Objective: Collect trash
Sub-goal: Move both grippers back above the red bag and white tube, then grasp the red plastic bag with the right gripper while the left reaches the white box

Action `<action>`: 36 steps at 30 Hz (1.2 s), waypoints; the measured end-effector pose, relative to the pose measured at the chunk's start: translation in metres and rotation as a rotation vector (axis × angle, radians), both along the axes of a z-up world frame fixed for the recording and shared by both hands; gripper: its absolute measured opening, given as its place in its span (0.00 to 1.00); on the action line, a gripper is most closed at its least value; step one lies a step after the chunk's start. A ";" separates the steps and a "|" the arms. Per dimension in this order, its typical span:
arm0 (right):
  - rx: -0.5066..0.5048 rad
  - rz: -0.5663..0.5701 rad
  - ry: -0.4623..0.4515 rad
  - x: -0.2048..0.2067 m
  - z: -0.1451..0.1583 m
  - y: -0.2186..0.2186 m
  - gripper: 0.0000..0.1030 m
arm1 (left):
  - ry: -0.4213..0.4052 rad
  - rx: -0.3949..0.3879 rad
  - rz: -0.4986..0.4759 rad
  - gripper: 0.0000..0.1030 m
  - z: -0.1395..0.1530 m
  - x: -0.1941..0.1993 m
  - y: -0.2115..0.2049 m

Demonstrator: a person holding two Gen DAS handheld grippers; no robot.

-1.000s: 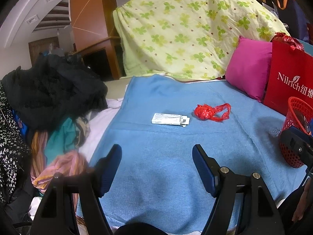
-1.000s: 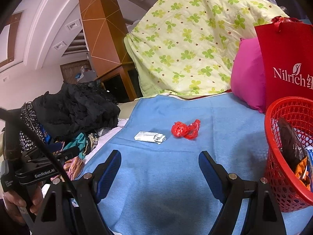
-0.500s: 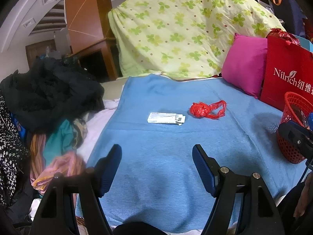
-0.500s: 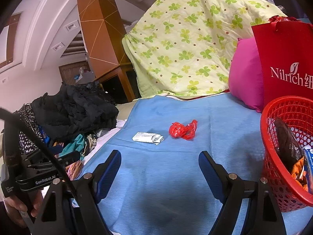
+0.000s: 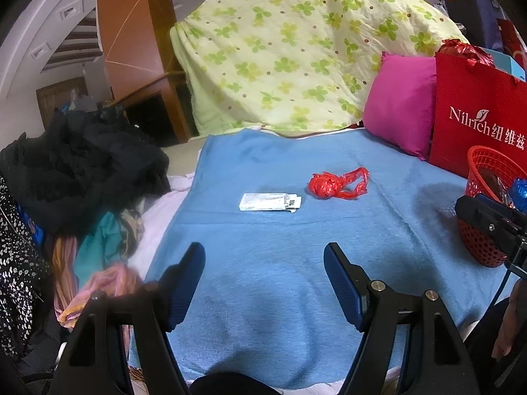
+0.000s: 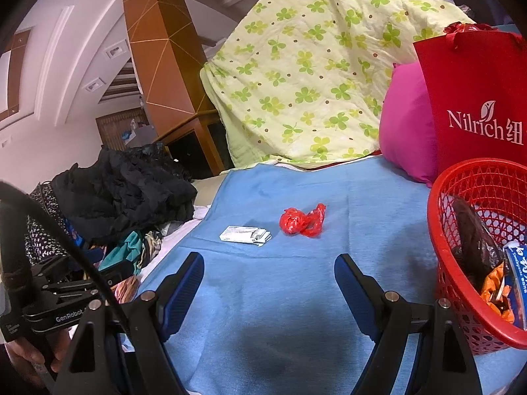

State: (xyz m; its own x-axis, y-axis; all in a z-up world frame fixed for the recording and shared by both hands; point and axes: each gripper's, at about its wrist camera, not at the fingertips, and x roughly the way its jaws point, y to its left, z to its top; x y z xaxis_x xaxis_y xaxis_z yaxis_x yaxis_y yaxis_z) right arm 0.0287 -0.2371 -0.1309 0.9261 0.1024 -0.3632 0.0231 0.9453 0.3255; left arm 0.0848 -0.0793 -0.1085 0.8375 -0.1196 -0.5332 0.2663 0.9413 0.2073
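Note:
A crumpled red plastic wrapper (image 5: 336, 185) (image 6: 301, 220) and a flat white carton (image 5: 269, 201) (image 6: 245, 233) lie side by side on the blue blanket (image 5: 280, 263) (image 6: 280, 289). At the right stands a red mesh basket (image 5: 485, 177) (image 6: 461, 296) holding several wrappers. My left gripper (image 5: 263, 263) hovers open over the blanket, well short of the carton, nothing between its blue pads. My right gripper (image 6: 268, 273) is open too, empty, just left of the basket.
A heap of black and coloured clothes (image 5: 82, 171) (image 6: 125, 191) lines the left edge of the bed. A clover-print quilt (image 5: 296, 49), a pink pillow (image 5: 402, 102) and a red paper bag (image 5: 474, 115) close off the back and right.
The left view has shifted slightly, so the carton and wrapper sit a little further left and lower in it. The right gripper has hardly moved.

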 end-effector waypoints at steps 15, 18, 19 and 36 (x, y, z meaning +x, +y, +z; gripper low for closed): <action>0.004 -0.002 -0.003 0.000 0.000 -0.003 0.82 | -0.008 0.019 -0.027 0.73 0.006 -0.008 -0.010; 0.003 -0.002 -0.005 -0.001 0.000 -0.004 0.82 | -0.008 0.022 -0.028 0.73 0.006 -0.009 -0.011; 0.004 -0.002 -0.004 -0.001 0.000 -0.003 0.82 | -0.008 0.021 -0.028 0.73 0.005 -0.009 -0.011; 0.038 0.004 0.035 0.009 -0.005 -0.008 0.82 | 0.082 -0.015 0.000 0.73 -0.017 0.017 0.009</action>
State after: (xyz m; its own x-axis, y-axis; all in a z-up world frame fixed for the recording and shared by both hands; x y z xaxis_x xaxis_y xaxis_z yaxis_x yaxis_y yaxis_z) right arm 0.0375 -0.2451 -0.1359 0.9123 0.1201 -0.3915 0.0317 0.9324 0.3599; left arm 0.1017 -0.0704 -0.1253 0.7910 -0.1285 -0.5981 0.2821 0.9441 0.1703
